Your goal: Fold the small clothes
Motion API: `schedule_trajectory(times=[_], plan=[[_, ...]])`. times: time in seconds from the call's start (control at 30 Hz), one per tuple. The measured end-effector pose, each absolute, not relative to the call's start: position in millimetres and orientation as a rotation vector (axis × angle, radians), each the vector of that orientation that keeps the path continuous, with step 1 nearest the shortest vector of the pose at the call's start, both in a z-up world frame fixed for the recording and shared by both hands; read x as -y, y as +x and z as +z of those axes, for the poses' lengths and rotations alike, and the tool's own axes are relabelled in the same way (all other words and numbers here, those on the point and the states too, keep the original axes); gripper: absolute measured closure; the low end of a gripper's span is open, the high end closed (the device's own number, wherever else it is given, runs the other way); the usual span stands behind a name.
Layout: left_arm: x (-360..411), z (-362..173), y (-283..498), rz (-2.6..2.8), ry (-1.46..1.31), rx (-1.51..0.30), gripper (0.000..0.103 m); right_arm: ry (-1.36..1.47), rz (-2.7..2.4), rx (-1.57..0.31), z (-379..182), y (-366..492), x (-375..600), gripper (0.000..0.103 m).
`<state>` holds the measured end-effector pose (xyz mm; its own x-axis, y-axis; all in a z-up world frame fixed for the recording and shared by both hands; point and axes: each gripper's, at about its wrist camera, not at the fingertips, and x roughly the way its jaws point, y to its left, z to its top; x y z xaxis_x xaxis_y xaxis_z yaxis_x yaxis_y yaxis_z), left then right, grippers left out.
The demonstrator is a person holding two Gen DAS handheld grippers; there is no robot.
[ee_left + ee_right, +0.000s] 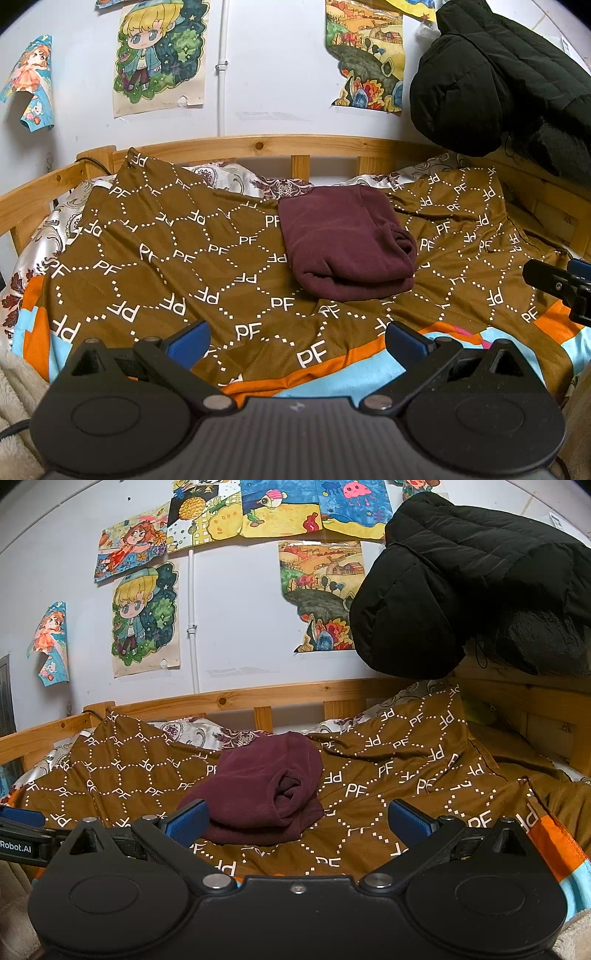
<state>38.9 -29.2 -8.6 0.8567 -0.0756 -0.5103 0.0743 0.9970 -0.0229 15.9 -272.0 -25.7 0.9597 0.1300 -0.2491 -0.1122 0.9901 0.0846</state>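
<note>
A maroon garment lies folded in a compact bundle on the brown patterned blanket, toward the back of the bed. It also shows in the right wrist view, with its rolled end facing right. My left gripper is open and empty, held over the blanket's front edge, well short of the garment. My right gripper is open and empty, just in front of the garment. The right gripper's tip shows at the right edge of the left wrist view.
A wooden bed rail runs along the back against a white wall with drawings. A black puffy jacket hangs at the upper right. A cream fleece lies at the front left. The blanket has an orange and light-blue border.
</note>
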Motion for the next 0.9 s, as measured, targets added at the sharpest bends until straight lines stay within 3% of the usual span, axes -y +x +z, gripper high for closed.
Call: schedule_trajectory(times=[0.9], plan=[[26.6,-11.2,39.7,-0.080,0.004,-0.545,0.001,0.094,0.111,-0.258,-26.2,12.7,273.8,0.000]])
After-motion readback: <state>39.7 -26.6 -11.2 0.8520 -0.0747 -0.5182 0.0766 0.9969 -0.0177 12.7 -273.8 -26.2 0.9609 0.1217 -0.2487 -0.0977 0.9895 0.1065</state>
